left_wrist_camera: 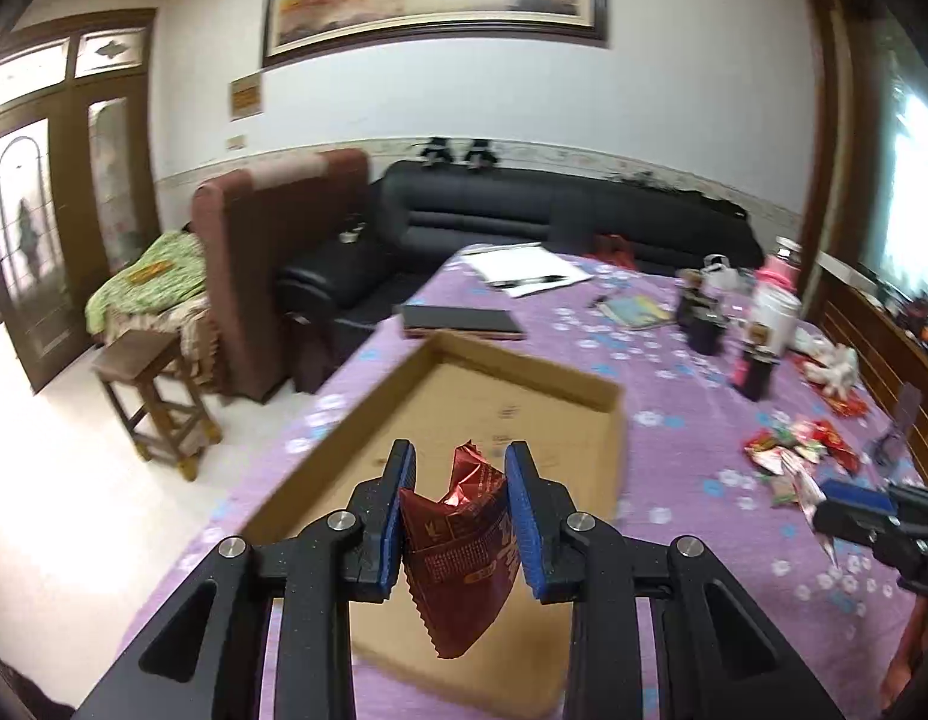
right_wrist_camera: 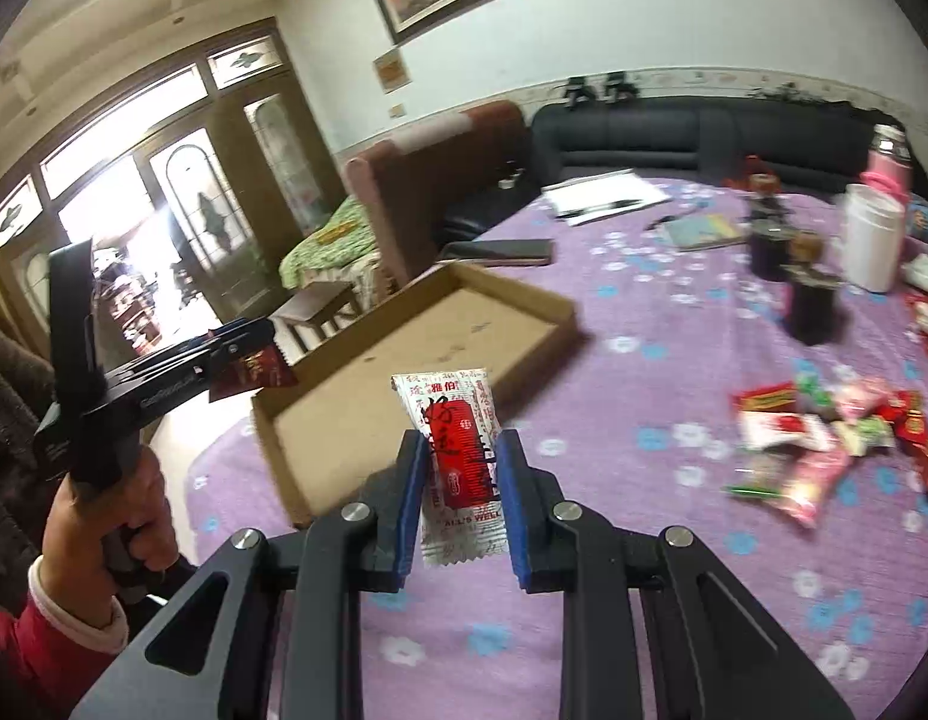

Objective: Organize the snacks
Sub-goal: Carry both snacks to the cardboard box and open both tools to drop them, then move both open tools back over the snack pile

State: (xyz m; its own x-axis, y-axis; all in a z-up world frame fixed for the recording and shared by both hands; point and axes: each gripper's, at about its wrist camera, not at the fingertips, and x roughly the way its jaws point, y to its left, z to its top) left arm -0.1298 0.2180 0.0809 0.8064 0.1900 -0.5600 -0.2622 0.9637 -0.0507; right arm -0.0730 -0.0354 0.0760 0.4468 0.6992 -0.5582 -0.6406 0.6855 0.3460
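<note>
- Left tongs [left_wrist_camera: 461,468] clamped on a crinkled dark red foil snack packet [left_wrist_camera: 458,546], above the shallow brown cardboard tray [left_wrist_camera: 607,420], which looks empty
- Right tongs [right_wrist_camera: 462,456] grip a white-and-red sachet [right_wrist_camera: 458,456] beside the tray
- Loose wrapped snacks [right_wrist_camera: 823,444] heaped on the purple floral bench [right_wrist_camera: 643,540]

The right gripper [right_wrist_camera: 462,450] held a white and red snack packet [right_wrist_camera: 461,456] upright between its blue fingers [right_wrist_camera: 411,498], pressed from both sides. Beyond it an open cardboard box [right_wrist_camera: 320,438] lay on the counter [right_wrist_camera: 613,570] with its purple flowered cloth. At the left, a hand [right_wrist_camera: 113,516] in a red sleeve carried the left gripper [right_wrist_camera: 248,354], which pinched a dark red packet [right_wrist_camera: 254,373] above the box's near left corner. A blurred heap of loose snacks [right_wrist_camera: 823,438] lay to the right. Farther back stood dark jars [right_wrist_camera: 811,306] and a white jar [right_wrist_camera: 874,237].
</note>
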